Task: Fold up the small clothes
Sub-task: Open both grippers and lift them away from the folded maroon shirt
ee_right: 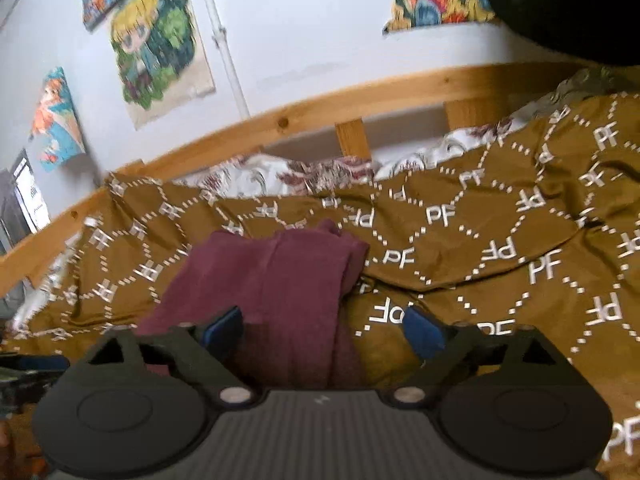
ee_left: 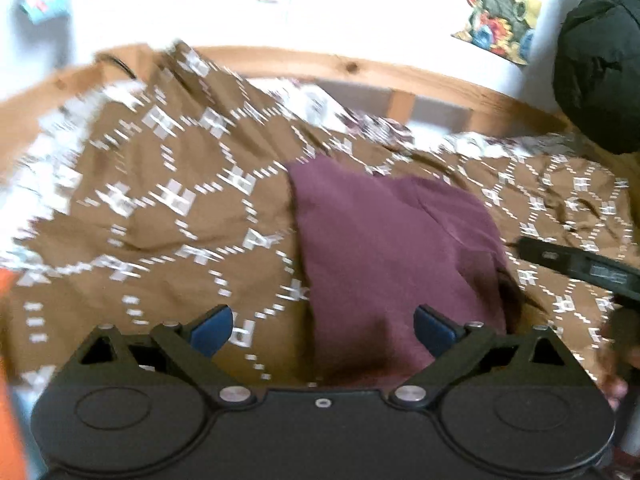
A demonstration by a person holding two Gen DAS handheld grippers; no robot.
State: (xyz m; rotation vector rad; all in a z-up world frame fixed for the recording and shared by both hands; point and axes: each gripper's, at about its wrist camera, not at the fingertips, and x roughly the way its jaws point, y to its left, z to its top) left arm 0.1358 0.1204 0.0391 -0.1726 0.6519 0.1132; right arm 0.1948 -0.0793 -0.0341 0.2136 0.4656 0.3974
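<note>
A maroon garment [ee_left: 384, 248] lies folded on the brown patterned bedspread [ee_left: 152, 208]. In the left wrist view my left gripper [ee_left: 322, 330] hovers over its near edge, jaws wide open, blue pads [ee_left: 212, 330] clear of the cloth. The right wrist view shows the same maroon garment [ee_right: 272, 276] on the bedspread [ee_right: 500, 248], with my right gripper [ee_right: 324, 332] open above its near right part and nothing pinched between its pads [ee_right: 424, 336]. A black part of the right gripper [ee_left: 580, 266] shows at the right edge of the left wrist view.
A wooden bed rail [ee_left: 360, 68] runs behind the bedspread along a white wall with posters [ee_right: 160, 48]. A floral sheet [ee_right: 312, 174] shows at the far edge. A dark jacket [ee_left: 600, 60] hangs at the right. Something orange [ee_left: 8, 400] is at the left edge.
</note>
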